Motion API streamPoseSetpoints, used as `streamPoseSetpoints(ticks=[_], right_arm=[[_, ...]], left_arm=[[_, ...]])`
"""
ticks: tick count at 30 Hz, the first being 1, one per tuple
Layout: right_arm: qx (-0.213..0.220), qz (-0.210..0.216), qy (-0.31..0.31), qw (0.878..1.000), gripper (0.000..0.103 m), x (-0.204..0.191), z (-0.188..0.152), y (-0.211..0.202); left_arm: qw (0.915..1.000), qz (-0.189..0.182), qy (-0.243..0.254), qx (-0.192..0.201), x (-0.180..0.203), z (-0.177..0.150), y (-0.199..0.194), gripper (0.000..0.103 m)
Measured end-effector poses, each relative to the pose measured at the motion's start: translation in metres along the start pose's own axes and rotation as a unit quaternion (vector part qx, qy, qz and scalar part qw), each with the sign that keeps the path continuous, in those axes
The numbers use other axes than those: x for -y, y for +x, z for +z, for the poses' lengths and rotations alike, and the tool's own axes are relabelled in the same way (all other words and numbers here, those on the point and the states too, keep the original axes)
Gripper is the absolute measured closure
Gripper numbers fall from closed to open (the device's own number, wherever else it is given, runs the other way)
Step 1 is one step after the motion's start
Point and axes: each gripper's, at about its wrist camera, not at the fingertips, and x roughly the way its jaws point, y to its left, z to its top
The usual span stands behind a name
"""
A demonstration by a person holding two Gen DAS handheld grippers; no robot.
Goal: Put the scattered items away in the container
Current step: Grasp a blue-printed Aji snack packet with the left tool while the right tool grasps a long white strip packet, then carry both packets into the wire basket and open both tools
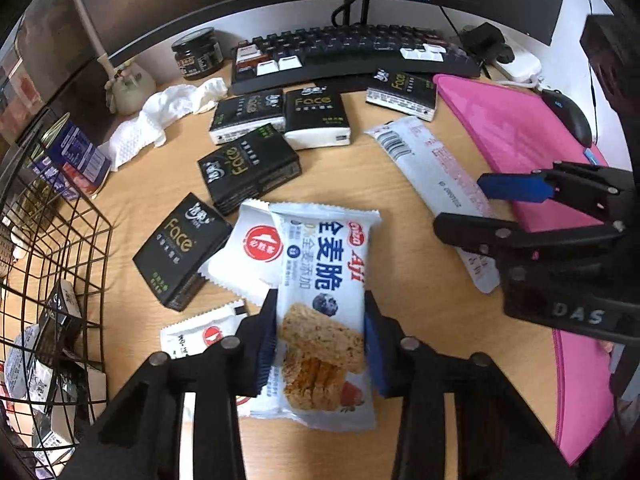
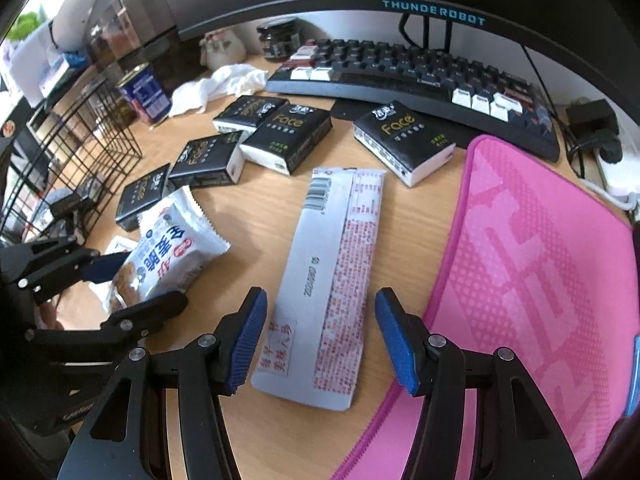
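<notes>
On a cluttered wooden desk (image 1: 360, 152), the left gripper (image 1: 320, 340) pinches a blue-and-white wholegrain cracker packet (image 1: 324, 280) across its width, pads pressed to both edges, while the packet lies over two small white sauce sachets (image 1: 248, 252). The right gripper (image 2: 320, 336) hovers spread, jaws either side of a long white snack sleeve (image 2: 332, 280) beside the pink mouse mat (image 2: 540, 272), not yet touching it.

A clean lift likely calls for a straight rise (the crinkly wrapper could slip or drag a sachet along), then a carry left over the rim.

The black wire basket (image 1: 60, 264), at the desk's left edge, already holds a few black tissue packs and white sachets; five black "Face" tissue packs (image 1: 248, 176) remain scattered outside it.
</notes>
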Motion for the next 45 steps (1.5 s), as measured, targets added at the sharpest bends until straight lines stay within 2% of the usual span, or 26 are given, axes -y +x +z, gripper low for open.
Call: streamPoseSetpoints(ticks=[5, 6, 7, 10, 17, 24, 28, 35, 41, 45], right_arm=[[0.01, -0.06, -0.027, 0.998, 0.047, -0.015, 0.004, 0.009], [0.011, -0.061, -0.026, 0.998, 0.049, -0.016, 0.005, 0.009], [0.013, -0.061, -0.02, 0.998, 0.059, -0.015, 0.006, 0.008], [0.011, -0.047, 0.001, 0.999, 0.064, -0.009, 0.006, 0.005], [0.009, -0.031, 0.016, 0.999, 0.065, -0.007, 0.002, -0.002], [0.038, -0.021, 0.019, 0.999, 0.065, -0.012, 0.002, -0.033], [0.053, -0.012, 0.009, 0.998, 0.065, -0.023, 0.007, -0.055], [0.079, 0.021, -0.039, 0.996, 0.065, -0.078, 0.023, -0.083], [0.087, 0.068, -0.093, 0.989, 0.065, -0.156, 0.045, -0.086], [0.09, 0.105, -0.126, 0.982, 0.065, -0.213, 0.065, -0.083]], left_arm=[[0.9998, 0.002, -0.011, 0.018, -0.013, -0.002, -0.015, 0.062], [0.9997, 0.003, -0.013, 0.02, -0.016, -0.003, -0.017, 0.062], [0.9997, 0.003, -0.014, 0.022, -0.018, -0.004, -0.02, 0.062], [0.9994, 0.005, -0.017, 0.028, -0.024, -0.006, -0.027, 0.062], [0.9988, 0.0, -0.019, 0.045, -0.029, -0.008, -0.045, 0.062], [0.9978, 0.005, -0.025, 0.062, -0.034, -0.009, -0.064, 0.062], [0.9958, 0.009, -0.031, 0.085, -0.038, -0.008, -0.087, 0.062], [0.9899, 0.037, -0.063, 0.122, -0.076, -0.019, -0.132, 0.062], [0.9787, 0.072, -0.132, 0.14, -0.147, -0.044, -0.162, 0.062], [0.9674, 0.094, -0.185, 0.146, -0.198, -0.066, -0.175, 0.062]])
